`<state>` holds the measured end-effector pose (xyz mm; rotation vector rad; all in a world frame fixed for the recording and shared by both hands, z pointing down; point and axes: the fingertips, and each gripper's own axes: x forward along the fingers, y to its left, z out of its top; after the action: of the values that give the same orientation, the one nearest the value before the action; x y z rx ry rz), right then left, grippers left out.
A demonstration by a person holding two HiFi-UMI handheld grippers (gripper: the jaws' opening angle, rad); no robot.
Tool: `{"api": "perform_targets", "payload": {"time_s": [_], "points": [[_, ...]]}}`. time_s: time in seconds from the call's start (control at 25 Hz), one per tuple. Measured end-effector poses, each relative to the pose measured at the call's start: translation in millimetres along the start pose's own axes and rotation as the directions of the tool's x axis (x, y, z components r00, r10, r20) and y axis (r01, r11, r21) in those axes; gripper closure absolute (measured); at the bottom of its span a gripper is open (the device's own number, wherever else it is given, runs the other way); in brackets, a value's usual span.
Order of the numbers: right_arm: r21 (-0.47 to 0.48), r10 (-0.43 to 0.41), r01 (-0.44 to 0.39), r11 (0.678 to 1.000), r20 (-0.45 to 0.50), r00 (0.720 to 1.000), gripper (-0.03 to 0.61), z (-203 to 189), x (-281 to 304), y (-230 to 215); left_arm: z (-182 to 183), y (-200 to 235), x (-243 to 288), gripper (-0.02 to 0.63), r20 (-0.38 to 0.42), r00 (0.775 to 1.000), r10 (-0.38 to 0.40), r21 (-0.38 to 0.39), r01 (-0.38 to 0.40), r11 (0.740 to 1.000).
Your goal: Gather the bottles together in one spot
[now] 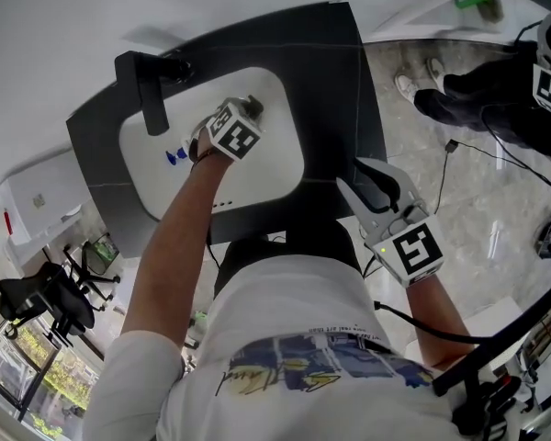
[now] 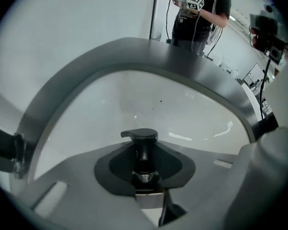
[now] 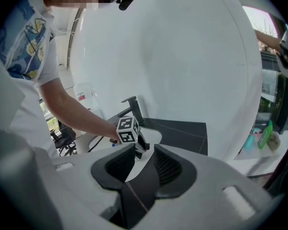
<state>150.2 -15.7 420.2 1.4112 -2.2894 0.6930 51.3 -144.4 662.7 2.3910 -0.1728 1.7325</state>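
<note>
My left gripper [image 1: 253, 108] reaches into the white sink basin [image 1: 280, 168]. In the left gripper view its jaws [image 2: 145, 169] sit closed round the neck of a pump bottle [image 2: 140, 137] with a black pump head and a silver collar; the bottle's body is hidden below the jaws. A small blue-and-white thing [image 1: 174, 155] lies in the basin by my left wrist; what it is I cannot tell. My right gripper [image 1: 372, 184] hangs open over the dark counter's [image 1: 335, 72] near right edge, nothing between its jaws [image 3: 145, 164].
A black faucet [image 1: 151, 90] stands at the basin's left. On a white surface far right stand a green bottle [image 3: 266, 134] and a bluish one [image 3: 253, 141]. Another person [image 1: 496, 99] holding grippers stands to the right, with cables on the floor.
</note>
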Motion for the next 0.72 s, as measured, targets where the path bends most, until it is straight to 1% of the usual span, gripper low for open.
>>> {"api": "perform_targets", "payload": {"time_s": [0.12, 0.2, 0.28, 0.36, 0.48, 0.6, 0.72], "points": [[-0.014, 0.001, -0.001, 1.000, 0.004, 1.000, 0.457, 4.2, 1.5, 2.3, 0.4, 6.0, -17.5, 0.517, 0.091, 0.994, 0.056, -0.057, -0.051, 0.997], [-0.027, 0.003, -0.003, 1.000, 0.006, 1.000, 0.457, 6.5, 3.1, 4.1, 1.4, 10.8, -28.4, 0.517, 0.156, 0.983, 0.094, -0.104, -0.079, 0.991], [-0.036, 0.006, -0.006, 0.999, 0.005, 1.000, 0.457, 7.5, 3.8, 7.6, 1.1, 14.5, -39.2, 0.518, 0.216, 0.968, 0.130, -0.159, -0.096, 0.983], [-0.044, 0.008, -0.008, 0.999, 0.001, 1.000, 0.457, 7.7, 4.1, 12.7, 1.4, 18.4, -50.3, 0.520, 0.281, 0.946, 0.163, -0.222, -0.101, 0.970], [-0.053, 0.008, -0.008, 0.999, -0.003, 1.000, 0.457, 7.2, 3.3, 20.4, 6.3, 23.6, -67.5, 0.522, 0.370, 0.904, 0.215, -0.300, -0.103, 0.948], [-0.042, 0.004, -0.004, 0.999, 0.011, 1.000, 0.457, 4.2, -0.9, 22.7, 16.8, 25.9, -86.1, 0.522, 0.422, 0.866, 0.267, -0.350, -0.116, 0.930], [-0.067, 0.017, -0.016, 0.998, 0.015, 1.000, 0.457, 5.8, -6.3, 22.3, 33.4, 26.8, -107.9, 0.522, 0.457, 0.832, 0.315, -0.401, -0.124, 0.908]]}}
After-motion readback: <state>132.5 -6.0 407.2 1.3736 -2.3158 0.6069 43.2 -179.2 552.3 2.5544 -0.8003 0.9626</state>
